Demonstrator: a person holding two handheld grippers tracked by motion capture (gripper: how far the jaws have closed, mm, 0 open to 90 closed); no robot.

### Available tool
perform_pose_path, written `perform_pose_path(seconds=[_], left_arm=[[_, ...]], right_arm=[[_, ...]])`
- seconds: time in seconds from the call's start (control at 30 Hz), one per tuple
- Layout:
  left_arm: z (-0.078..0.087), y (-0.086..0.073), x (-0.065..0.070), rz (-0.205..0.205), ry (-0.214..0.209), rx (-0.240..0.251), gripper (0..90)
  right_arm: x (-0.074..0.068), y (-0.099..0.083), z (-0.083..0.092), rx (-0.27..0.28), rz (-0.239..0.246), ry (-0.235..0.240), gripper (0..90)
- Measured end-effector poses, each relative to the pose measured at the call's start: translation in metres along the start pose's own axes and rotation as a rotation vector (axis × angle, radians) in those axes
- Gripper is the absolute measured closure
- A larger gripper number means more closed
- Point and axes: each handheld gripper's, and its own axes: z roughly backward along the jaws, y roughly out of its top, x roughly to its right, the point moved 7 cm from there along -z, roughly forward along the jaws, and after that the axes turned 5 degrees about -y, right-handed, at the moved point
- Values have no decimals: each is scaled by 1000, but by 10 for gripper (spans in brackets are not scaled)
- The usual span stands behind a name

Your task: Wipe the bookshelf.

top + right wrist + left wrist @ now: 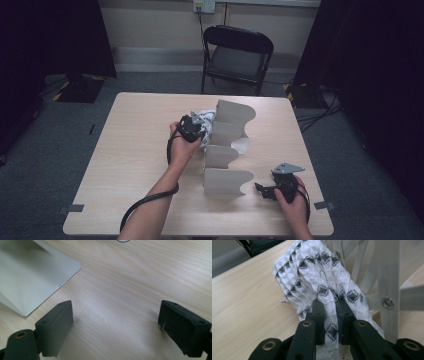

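Observation:
A white cloth with black diamond patterns (312, 272) lies bunched against a light grey rack of upright curved panels (225, 150) at the table's middle. My left gripper (329, 305) is shut on a fold of that cloth, its black jaws pinching the fabric between them; in the high view it (192, 129) sits at the rack's left side by the cloth (206, 120). My right gripper (115, 322) rests open low over the bare wood, nothing between its jaws, with a rack panel (30, 275) off to its left. In the high view it (262, 191) lies near the table's front right.
The wooden table (135, 150) has free room on its left half. A black folding chair (235, 55) stands behind the far edge. Dark curtains flank both sides. Grey tape marks (75, 208) sit at the table's front corners.

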Motion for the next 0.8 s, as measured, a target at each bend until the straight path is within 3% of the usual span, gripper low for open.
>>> perform_pose_path(seconds=[0.23, 0.47, 0.8], left_arm=[[-8, -18, 2, -5, -2, -44, 796], [-14, -36, 9, 31, -26, -56, 794], [-10, -46, 15, 25, -49, -75, 791]], right_arm=[[0, 0, 0, 0, 0, 0, 120], [0, 0, 0, 0, 0, 0, 120], [0, 0, 0, 0, 0, 0, 120]])
